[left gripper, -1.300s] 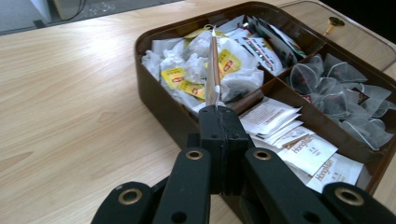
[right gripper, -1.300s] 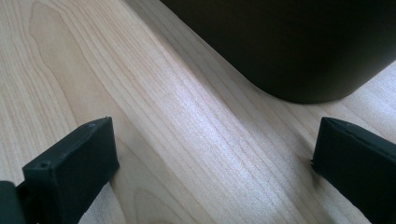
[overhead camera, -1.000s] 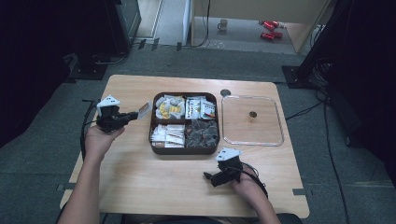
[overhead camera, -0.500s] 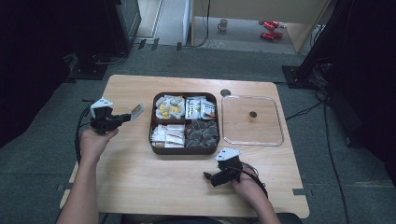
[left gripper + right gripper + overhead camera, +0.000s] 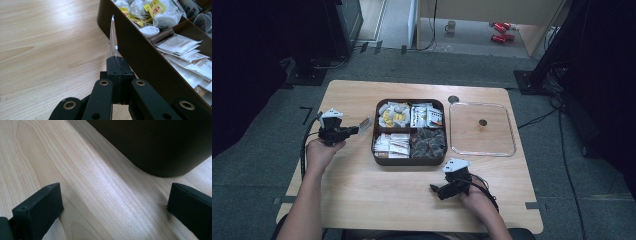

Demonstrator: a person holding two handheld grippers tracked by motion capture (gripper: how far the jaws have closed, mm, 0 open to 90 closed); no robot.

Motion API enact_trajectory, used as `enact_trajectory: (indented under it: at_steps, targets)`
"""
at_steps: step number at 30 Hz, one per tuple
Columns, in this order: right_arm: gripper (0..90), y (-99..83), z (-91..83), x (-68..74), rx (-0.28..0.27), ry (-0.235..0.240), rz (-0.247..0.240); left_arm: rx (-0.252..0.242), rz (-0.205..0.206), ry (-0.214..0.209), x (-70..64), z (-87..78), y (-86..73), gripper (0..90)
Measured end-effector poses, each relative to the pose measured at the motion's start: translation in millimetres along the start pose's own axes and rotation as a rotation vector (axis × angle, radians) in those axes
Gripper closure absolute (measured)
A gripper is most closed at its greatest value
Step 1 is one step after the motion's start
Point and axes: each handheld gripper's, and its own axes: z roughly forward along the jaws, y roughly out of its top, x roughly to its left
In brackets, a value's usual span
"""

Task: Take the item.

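Wooden surface (image 5: 362,190) is carrying the divided box (image 5: 409,161); left hand-held gripper (image 5: 355,130) is pinching a tea sachet (image 5: 113,40) beside it, probably needing a drop spot; right hand-held gripper (image 5: 437,191) is resting wide.

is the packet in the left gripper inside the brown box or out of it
Out. The left gripper is shut on the packet, held edge-up over the table, just outside the brown box wall.
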Motion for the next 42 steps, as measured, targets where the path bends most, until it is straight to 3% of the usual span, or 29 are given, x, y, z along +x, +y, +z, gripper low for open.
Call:
enact_trajectory:
  at_steps: [7, 20, 24, 30, 42]
  targets:
    - [0.0, 0.0, 0.1, 0.0, -0.001, 0.000, 0.000, 0.043, 0.011, -0.003, -0.8, 10.5, -3.4, 90.0]
    - [0.0, 0.0, 0.1, 0.1, -0.001, 0.000, 0.001, 0.058, -0.029, 0.008, 11.2, 18.1, -10.8, 90.0]
    - [0.0, 0.0, 0.1, 0.0, -0.001, 0.000, 0.001, 0.063, -0.040, 0.031, 16.6, 18.6, -12.9, 89.9]
    - [0.0, 0.0, 0.1, 0.0, -0.001, 0.000, 0.001, 0.079, -0.038, 0.066, 20.5, 22.3, -15.8, 84.7]
    - [0.0, 0.0, 0.1, 0.0, -0.001, 0.000, 0.000, 0.072, -0.081, 0.066, 26.3, 21.7, -18.4, 75.9]
